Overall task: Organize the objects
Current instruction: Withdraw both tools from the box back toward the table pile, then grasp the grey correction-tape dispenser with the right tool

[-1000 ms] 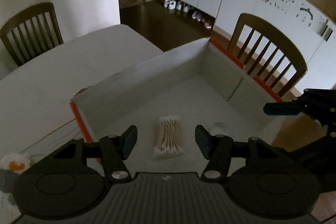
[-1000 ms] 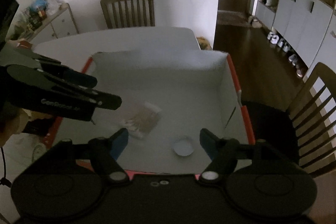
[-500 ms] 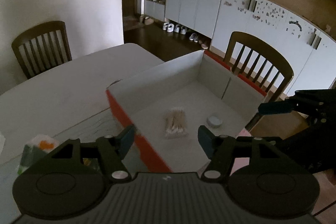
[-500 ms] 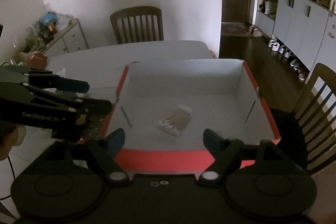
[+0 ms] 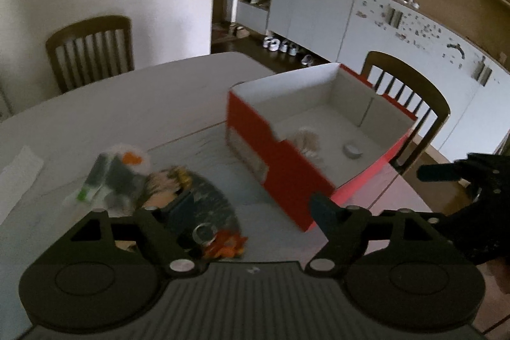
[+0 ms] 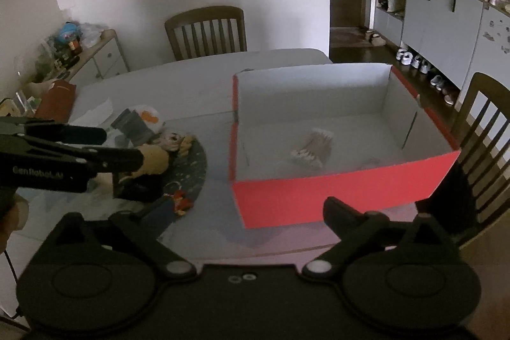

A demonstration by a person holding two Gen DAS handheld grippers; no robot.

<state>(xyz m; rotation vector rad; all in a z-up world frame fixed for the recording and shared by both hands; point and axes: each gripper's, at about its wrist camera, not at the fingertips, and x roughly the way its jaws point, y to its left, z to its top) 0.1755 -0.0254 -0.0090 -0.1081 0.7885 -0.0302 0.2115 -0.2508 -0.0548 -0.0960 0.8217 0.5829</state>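
A red box with a white inside stands on the table; it also shows in the right wrist view. In it lie a pack of cotton swabs and a small round white lid. A pile of small items lies left of the box on a dark round mat, with a clear bag beside it. My left gripper is open above the pile. My right gripper is open and empty, in front of the box's near wall.
Wooden chairs stand at the far side and at the right of the table. A white paper lies at the left. A low cabinet with clutter stands by the wall.
Both grippers have drawn back out of the box and up. The left one has swung left over the pile of items. The box now shows whole from outside.
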